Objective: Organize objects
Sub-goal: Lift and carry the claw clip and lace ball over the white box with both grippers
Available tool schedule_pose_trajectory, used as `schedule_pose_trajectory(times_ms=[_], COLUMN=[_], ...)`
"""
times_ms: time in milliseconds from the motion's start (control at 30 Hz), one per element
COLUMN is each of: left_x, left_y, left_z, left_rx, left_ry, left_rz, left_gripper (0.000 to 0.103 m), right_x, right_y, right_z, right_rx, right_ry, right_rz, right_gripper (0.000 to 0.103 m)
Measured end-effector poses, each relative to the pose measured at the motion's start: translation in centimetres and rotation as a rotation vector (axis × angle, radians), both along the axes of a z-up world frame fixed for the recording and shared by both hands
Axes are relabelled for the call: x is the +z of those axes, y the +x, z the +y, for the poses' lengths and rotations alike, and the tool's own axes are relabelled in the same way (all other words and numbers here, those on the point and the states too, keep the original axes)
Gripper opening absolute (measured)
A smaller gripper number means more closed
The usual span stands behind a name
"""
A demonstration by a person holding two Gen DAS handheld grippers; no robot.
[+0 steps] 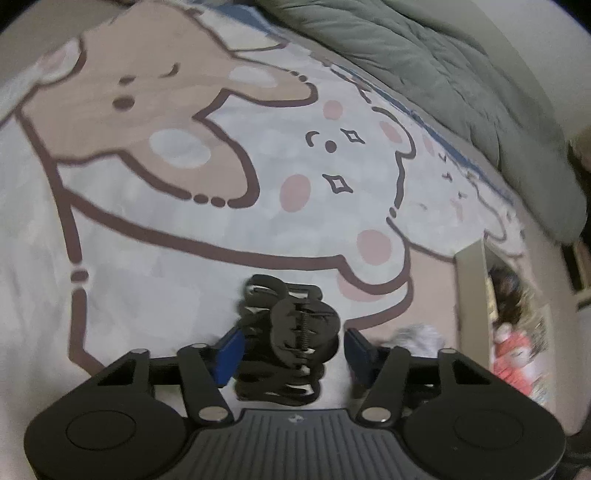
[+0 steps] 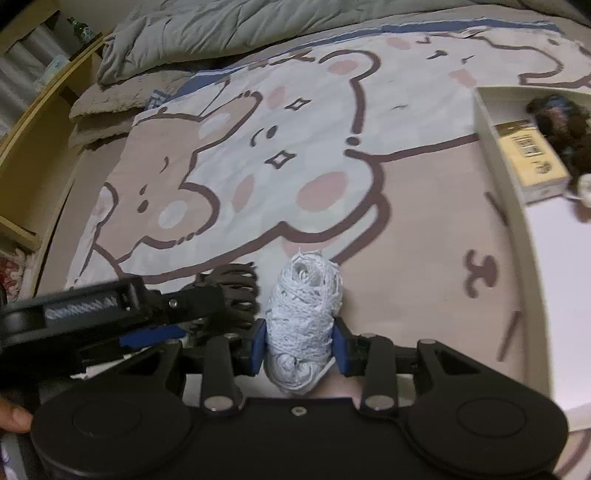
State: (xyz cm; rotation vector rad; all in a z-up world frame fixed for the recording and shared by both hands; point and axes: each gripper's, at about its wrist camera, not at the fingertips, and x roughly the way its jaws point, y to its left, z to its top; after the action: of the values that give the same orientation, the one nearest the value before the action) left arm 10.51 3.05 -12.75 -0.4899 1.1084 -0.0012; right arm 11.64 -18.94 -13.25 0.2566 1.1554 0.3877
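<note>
A black hair claw clip (image 1: 291, 339) lies on the cartoon bear bedsheet (image 1: 155, 236) between the blue pads of my left gripper (image 1: 293, 350). The left pad touches it, and a thin gap shows at the right pad, so the jaws stand open around it. In the right wrist view the same clip (image 2: 236, 288) sits under the left gripper's fingers (image 2: 195, 297). My right gripper (image 2: 301, 341) is shut on a whitish lace roll (image 2: 304, 295), held just above the sheet. The roll shows as a blur (image 1: 417, 338) in the left wrist view.
A white open box (image 2: 495, 147) stands to the right, holding a yellow carton (image 2: 532, 158) and a dark fuzzy item (image 2: 557, 118). A grey duvet (image 2: 221, 33) is bunched at the far end. A wooden shelf (image 2: 33, 155) runs along the left. A hand (image 2: 13, 417) shows at the lower left.
</note>
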Motion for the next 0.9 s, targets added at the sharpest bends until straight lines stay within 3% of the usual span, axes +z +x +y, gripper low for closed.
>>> schedule_pose_trajectory(times_ms=[167,333,500,600,900], left_x=[0.2,1.0,1.2,2.3,6.5], left_y=[-0.3,-0.7,-0.7,-0.7,-0.2], left_z=[-1.1,-2.8,-2.5,-2.4,-1.9], left_rx=[-0.063,-0.16,-0.167,-0.175,-0.148], left_ry=[0.075,0.198,0.193,0.205,0.138], left_rz=[-0.008,-0.073,-0.084,-0.129,-0.245], left_gripper=[0.057,0.044,0.044,0.043,0.043], right_x=[0.7,1.2,1.6,2.5,6.7], right_y=[-0.6,-1.0,-1.3,-1.3,-0.7], right_z=[-1.1,-1.2,-1.4,-1.7,-4.0], right_rx=[-0.006,0.0,0.0,0.003,-0.048], right_ry=[-0.034,-0.051,-0.054,-0.056,-0.054], right_rz=[-0.014,-0.036,-0.063,-0.104,-0.247], right_gripper=[0.038,0.038,0.038,0.038,0.038])
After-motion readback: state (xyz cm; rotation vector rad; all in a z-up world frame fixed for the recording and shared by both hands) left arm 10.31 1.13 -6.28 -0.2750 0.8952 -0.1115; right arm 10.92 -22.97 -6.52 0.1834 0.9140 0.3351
